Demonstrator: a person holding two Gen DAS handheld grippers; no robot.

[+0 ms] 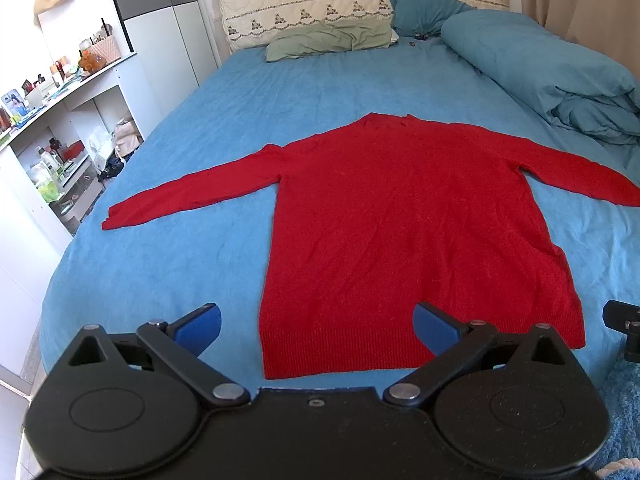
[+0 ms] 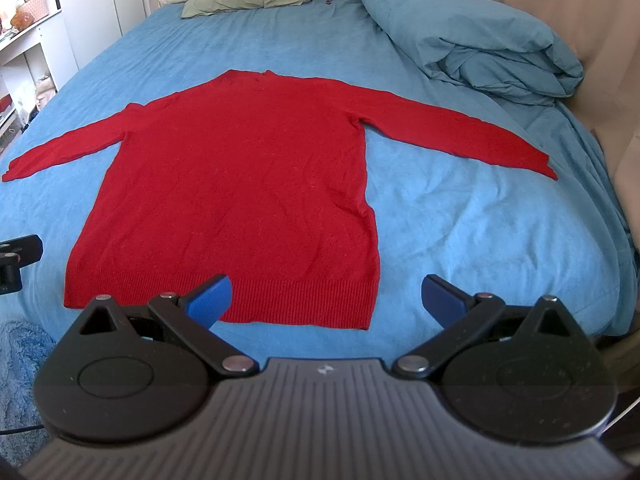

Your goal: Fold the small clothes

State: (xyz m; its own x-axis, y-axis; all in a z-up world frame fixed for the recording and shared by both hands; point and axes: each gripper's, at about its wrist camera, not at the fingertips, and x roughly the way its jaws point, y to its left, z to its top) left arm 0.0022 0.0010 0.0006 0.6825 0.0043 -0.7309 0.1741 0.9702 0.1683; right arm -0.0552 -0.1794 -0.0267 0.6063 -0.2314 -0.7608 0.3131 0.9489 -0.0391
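A red sweater (image 1: pixel 404 216) lies flat on the blue bed (image 1: pixel 192 152), both sleeves spread outward, ribbed hem nearest me and neckline toward the green pillow (image 1: pixel 328 42). I hold my left gripper (image 1: pixel 318 326) level just short of the hem's left half, jaws spread wide and empty, one blue pad over the sheet, the other over the knit. My right gripper (image 2: pixel 326 300) hovers beside it at the hem's right corner, jaws equally wide, gripping nothing. A rolled blue duvet (image 2: pixel 480 36) lies along the bed's right side.
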